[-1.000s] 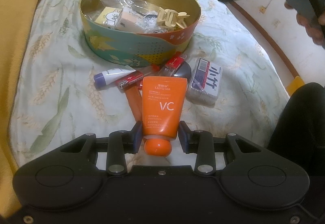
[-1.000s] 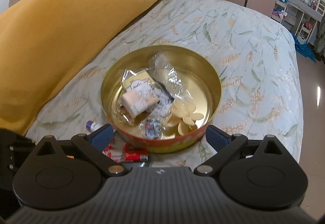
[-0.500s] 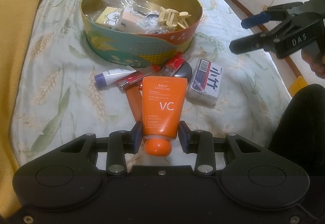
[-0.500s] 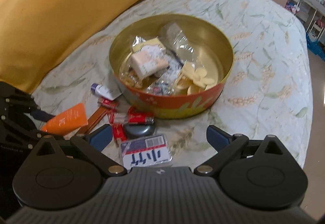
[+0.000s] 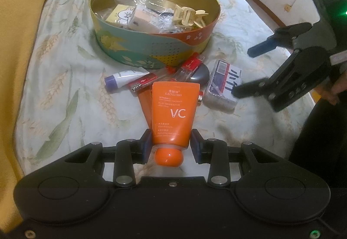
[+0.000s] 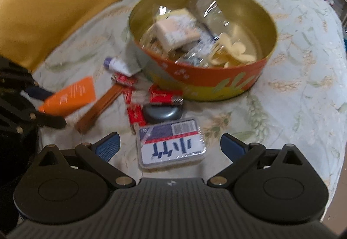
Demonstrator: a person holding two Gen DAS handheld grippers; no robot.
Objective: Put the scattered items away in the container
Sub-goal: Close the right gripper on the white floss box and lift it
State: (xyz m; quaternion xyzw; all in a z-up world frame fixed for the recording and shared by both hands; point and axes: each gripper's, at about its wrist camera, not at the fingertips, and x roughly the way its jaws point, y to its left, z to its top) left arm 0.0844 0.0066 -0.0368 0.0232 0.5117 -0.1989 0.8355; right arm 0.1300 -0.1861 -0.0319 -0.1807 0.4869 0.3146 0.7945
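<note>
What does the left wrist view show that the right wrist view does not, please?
Only the left wrist view shows the orange tube's round cap and its VC lettering. Only the right wrist view shows the right tool open, its pads either side of the clear packet. Both show the tin, the orange tube and the packet.

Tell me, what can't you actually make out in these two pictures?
- Grey oval case: in the left view the red tubes and the orange tube cover most of it.
- Things low in the tin: its wall and crinkled plastic wrap hide them in both views.
- Small print on the orange tube: too small in the left view, blurred in the right view.
- The person: only fingers at the left view's right edge.
</note>
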